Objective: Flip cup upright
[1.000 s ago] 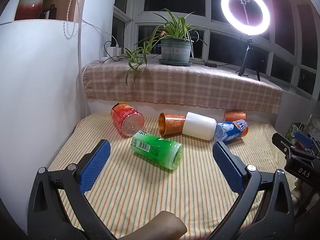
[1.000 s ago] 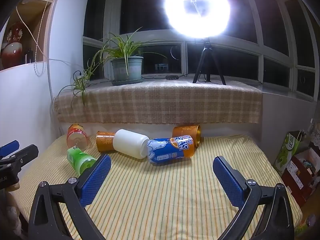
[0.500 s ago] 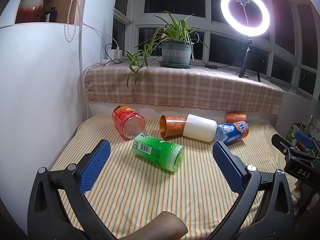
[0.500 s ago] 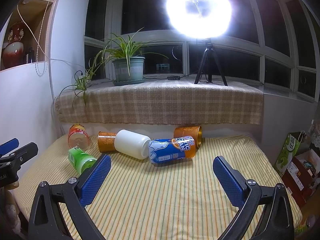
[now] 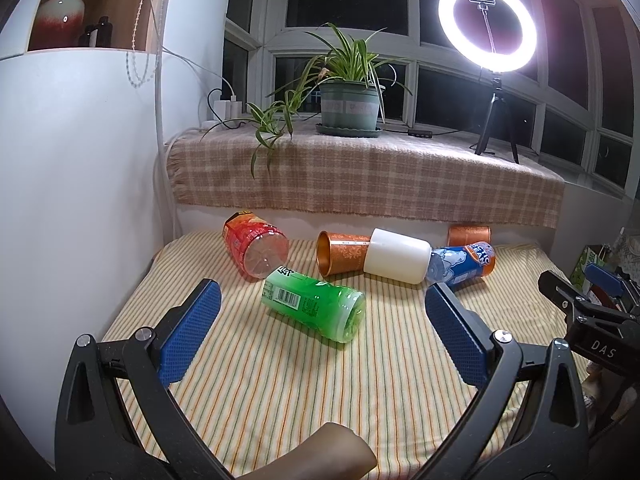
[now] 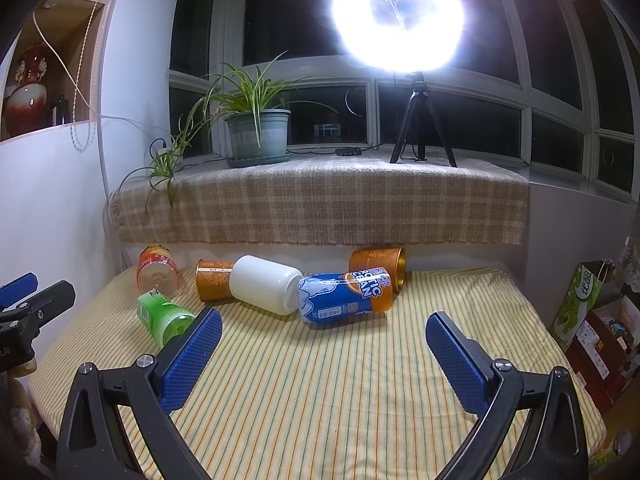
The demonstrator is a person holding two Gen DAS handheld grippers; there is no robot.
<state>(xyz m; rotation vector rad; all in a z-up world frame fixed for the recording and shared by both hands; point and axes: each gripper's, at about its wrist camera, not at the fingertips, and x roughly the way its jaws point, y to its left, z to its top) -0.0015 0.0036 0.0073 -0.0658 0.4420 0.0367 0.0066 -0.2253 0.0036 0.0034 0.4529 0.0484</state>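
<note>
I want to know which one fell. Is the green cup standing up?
No, the green cup is tipped over, lying on its side on the striped cloth.

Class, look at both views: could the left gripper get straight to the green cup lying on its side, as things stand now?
Probably yes. The left gripper is open, and the green cup lies between its fingers' line of sight on the striped cloth, apart from the red cup behind, with nothing in front.
</note>
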